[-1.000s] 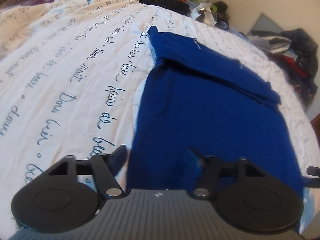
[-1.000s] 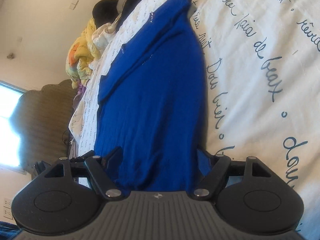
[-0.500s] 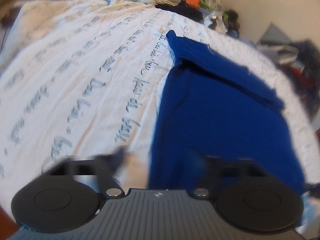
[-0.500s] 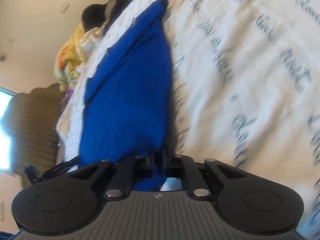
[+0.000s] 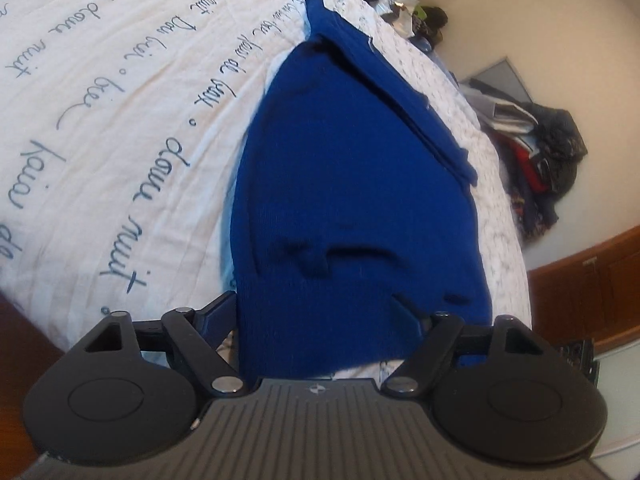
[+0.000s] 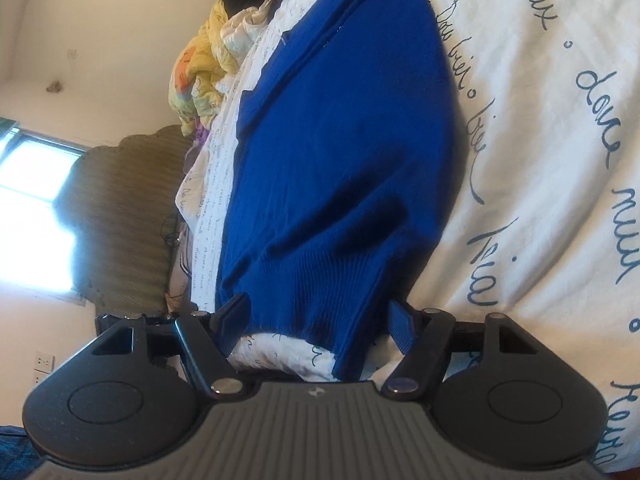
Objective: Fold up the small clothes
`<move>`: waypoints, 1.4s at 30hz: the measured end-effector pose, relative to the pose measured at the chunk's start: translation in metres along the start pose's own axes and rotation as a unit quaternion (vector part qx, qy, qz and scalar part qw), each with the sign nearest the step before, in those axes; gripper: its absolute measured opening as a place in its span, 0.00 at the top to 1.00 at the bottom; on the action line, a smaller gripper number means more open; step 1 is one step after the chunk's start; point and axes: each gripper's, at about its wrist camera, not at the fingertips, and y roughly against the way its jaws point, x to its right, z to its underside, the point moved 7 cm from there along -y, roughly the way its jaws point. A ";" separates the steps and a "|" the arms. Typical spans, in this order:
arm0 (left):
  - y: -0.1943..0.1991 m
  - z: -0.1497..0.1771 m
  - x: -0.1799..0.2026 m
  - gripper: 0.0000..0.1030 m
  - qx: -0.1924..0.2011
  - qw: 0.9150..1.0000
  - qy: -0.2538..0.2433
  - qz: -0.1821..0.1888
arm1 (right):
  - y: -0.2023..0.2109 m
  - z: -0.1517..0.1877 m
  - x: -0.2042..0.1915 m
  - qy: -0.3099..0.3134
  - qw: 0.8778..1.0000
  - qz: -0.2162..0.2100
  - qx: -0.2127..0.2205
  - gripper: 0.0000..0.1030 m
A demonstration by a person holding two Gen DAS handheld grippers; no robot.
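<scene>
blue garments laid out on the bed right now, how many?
1. A single blue sweater lies flat on the script-printed bedspread, its hem toward both grippers. Heaps of clothes at the bed's far end and on the floor may hide more blue items.

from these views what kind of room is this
Most likely a bedroom: a blue garment lies on a bed's script-printed cover, by a padded headboard and heaped clothes.
</scene>
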 end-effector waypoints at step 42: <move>-0.154 -0.081 0.106 0.04 0.148 0.915 -0.279 -0.251 | -0.141 -0.125 -0.073 0.289 0.874 0.349 0.177 0.13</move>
